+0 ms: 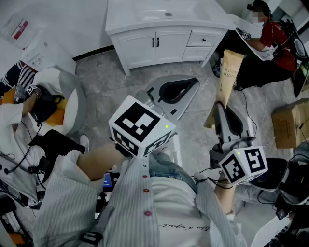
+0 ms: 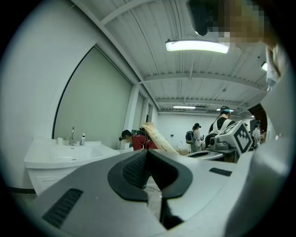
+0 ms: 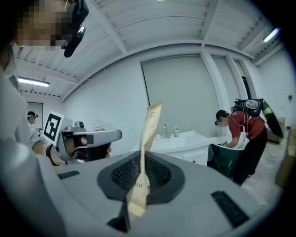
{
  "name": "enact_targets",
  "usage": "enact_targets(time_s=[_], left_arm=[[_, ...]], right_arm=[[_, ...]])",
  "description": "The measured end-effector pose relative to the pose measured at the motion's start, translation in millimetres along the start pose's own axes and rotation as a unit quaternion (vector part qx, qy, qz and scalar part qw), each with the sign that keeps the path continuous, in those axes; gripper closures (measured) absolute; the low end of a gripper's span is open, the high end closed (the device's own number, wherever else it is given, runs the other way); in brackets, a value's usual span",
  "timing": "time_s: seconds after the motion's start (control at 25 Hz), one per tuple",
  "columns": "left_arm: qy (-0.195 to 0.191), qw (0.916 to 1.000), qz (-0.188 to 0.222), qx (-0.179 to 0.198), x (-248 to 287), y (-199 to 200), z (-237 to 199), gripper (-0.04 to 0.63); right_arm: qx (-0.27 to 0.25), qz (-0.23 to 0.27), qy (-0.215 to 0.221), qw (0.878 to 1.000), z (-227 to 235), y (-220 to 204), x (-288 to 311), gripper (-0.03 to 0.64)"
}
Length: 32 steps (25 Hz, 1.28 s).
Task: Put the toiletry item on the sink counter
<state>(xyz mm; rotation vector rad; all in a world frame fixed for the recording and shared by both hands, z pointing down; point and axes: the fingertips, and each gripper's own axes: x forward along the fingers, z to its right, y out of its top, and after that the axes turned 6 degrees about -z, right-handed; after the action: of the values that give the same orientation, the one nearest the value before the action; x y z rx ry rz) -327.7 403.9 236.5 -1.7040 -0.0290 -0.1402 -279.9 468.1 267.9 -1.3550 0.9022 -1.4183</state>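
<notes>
A long tan toothbrush packet (image 1: 229, 70) stands up out of my right gripper (image 1: 223, 108), which is shut on its lower end. In the right gripper view the packet (image 3: 150, 125) rises slightly tilted from between the dark pads of the right gripper (image 3: 138, 178). My left gripper (image 1: 181, 89) is beside it to the left, shut with nothing in it; in its own view the left gripper (image 2: 147, 159) shows its pads meeting. The white sink counter (image 1: 145, 12) lies ahead across the grey floor, also visible as a counter (image 2: 51, 155) with a faucet (image 2: 72, 136), and in the right gripper view (image 3: 185, 139).
A person in red (image 1: 273, 36) bends over at the counter's right end, by a dark green bin (image 3: 226, 157). A cardboard box (image 1: 289, 123) sits at the right. A white rounded fixture (image 1: 72, 103) and cables are at the left. Other people (image 2: 196, 136) stand far off.
</notes>
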Motion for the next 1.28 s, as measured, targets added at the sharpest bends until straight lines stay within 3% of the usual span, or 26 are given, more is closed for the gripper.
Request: enact_targets(time_s=[0.16, 0.36, 0.6, 0.8, 1.0, 1.28], left_arm=[[0.023, 0.9994, -0.022, -0.017, -13.3, -22.5, 11.5, 0.58], [0.039, 0.9985, -0.024, -0.03, 1.0, -30.5, 24.9, 0.58], [0.061, 0.9979, -0.022, -0.007, 17.6, -31.6, 36.0, 0.58], [0.075, 0.9968, -0.016, -0.022, 22.8, -36.2, 39.1, 0.58], [0.09, 0.9949, -0.013, -0.043, 28.9, -44.2, 28.3, 0.58], [0.111, 0.9928, -0.016, -0.042, 48.7, -49.3, -18.7, 0.58]], right_arm=[[0.017, -0.014, 0.019, 1.0, -12.5, -17.6, -5.6, 0.583], [0.022, -0.013, 0.028, 0.999, 3.3, -21.9, -14.1, 0.583], [0.024, -0.007, 0.033, 0.999, 26.5, -24.3, -21.4, 0.583], [0.025, -0.009, 0.041, 0.999, 36.6, -31.5, -22.6, 0.583], [0.025, -0.015, 0.052, 0.998, 43.0, -37.3, -11.7, 0.583], [0.023, -0.026, 0.069, 0.997, 61.7, -36.4, 40.9, 0.583]])
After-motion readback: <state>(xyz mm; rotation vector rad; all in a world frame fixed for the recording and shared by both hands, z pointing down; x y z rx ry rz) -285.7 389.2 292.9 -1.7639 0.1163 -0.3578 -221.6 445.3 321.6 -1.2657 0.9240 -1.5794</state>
